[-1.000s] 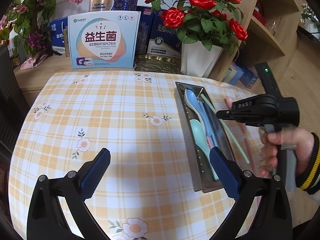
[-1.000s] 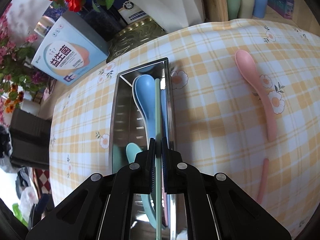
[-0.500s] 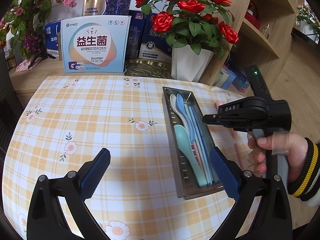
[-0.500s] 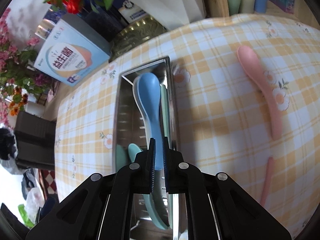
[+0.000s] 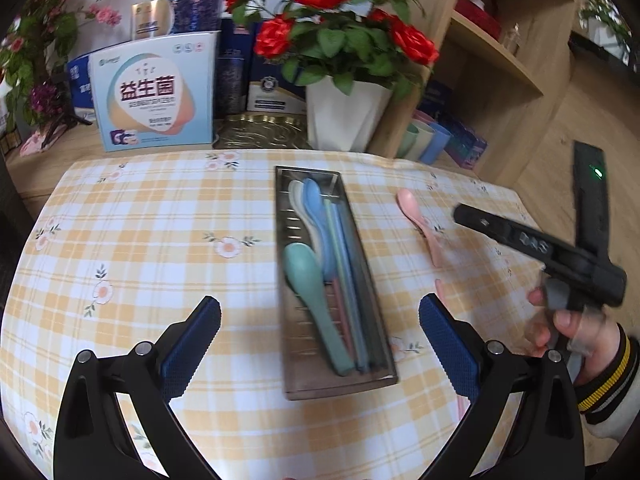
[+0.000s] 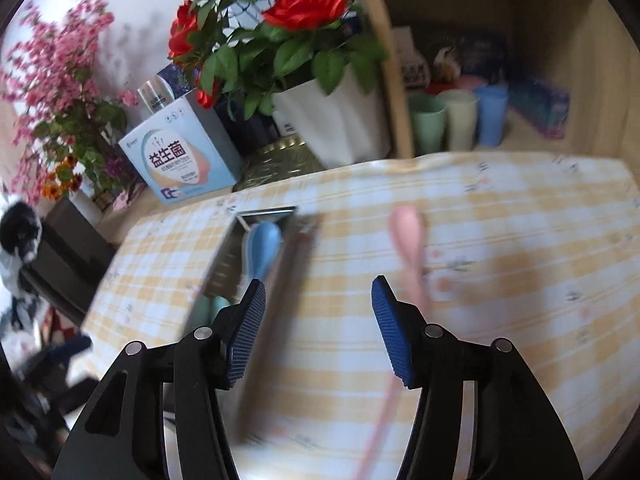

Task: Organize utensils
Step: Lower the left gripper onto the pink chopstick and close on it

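Note:
A steel tray (image 5: 366, 280) lies on the checked tablecloth and holds a teal spoon (image 5: 308, 280), a blue spoon (image 5: 314, 200), a pale spoon and several chopsticks. A pink spoon (image 5: 418, 220) and a pink chopstick (image 5: 442, 292) lie on the cloth right of the tray. My left gripper (image 5: 320, 336) is open and empty above the tray's near end. My right gripper (image 6: 318, 328) is open and empty, above the cloth between the tray (image 6: 224, 264) and the pink spoon (image 6: 410, 248); the pink chopstick (image 6: 380, 432) runs below it.
A white pot of red roses (image 5: 344, 116), a blue-white box (image 5: 156, 100) and other boxes stand behind the table. Pastel cups (image 6: 460, 120) sit on a wooden shelf at the back right. The table edge runs close on the right.
My right gripper let go of the green chopstick into the tray, opened, and swung right toward the pink spoon. The left gripper drew back, still open.

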Demonstrator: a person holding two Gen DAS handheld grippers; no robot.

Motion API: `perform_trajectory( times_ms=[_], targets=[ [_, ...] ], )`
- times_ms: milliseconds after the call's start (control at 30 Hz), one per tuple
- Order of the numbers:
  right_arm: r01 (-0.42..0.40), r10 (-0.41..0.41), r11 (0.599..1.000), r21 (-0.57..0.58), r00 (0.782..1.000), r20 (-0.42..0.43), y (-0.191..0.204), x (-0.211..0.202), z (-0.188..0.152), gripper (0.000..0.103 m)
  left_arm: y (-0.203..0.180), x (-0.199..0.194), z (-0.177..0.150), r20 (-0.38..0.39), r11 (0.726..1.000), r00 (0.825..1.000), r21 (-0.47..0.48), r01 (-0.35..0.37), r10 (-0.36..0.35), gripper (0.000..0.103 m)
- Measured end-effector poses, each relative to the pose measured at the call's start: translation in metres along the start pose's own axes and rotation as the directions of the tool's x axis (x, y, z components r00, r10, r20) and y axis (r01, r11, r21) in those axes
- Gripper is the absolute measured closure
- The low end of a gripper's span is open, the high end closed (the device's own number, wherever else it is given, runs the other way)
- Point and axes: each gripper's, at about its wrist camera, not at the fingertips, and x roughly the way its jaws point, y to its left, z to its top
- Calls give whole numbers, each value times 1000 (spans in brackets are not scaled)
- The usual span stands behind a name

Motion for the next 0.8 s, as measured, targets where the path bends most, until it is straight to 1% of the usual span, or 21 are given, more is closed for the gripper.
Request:
perform_trajectory(
  times_ms=[67,200,267,367,400,433,500,533,600,633,667,700,733,800],
  targets=[
    [5,-5,1000,-8,1000,16,-18,-12,-9,49,-15,4,0,-14,1000,1000,19,1,-1,6],
    [46,-46,999,1,999,24,-54,-26,-35,49,-49,16,0,-45,998,999,63,0,2,6],
    [64,-65,998,8,998,20,-72,-31,-49,49,-70,23,-1,-61,995,998,101,4,2,8],
    [93,-93,996,14,996,14,-93,-33,-65,49,-102,37,-7,-99,988,995,154,31,-15,21],
    [99,-99,995,16,995,17,-99,-35,-69,49,-109,42,-10,-112,986,993,162,41,-23,24],
    [104,-104,994,17,994,22,-103,-37,-72,49,-119,49,-14,-133,983,991,173,57,-34,25],
    [113,-114,993,14,993,32,-111,-40,-79,49,-132,62,-23,-169,980,984,184,81,-49,35],
    [116,-116,993,13,993,37,-116,-42,-81,49,-140,72,-30,-202,977,978,193,93,-53,38],
    [118,-119,993,16,992,44,-121,-44,-86,49,-150,85,-42,-245,972,969,213,99,-45,49],
    [119,-120,993,20,992,47,-123,-45,-87,49,-153,91,-47,-262,971,964,219,98,-38,52],
    [117,-118,993,25,992,50,-126,-45,-90,49,-155,96,-51,-280,970,959,220,100,-35,59],
    [114,-115,993,27,992,50,-128,-45,-92,49,-156,101,-55,-295,971,955,216,101,-34,62],
    [112,-113,993,27,992,50,-129,-46,-94,49,-155,106,-58,-310,973,950,206,101,-33,63],
    [100,-102,994,31,993,54,-131,-46,-97,49,-154,113,-63,-327,977,945,193,94,-26,68]
  ],
)
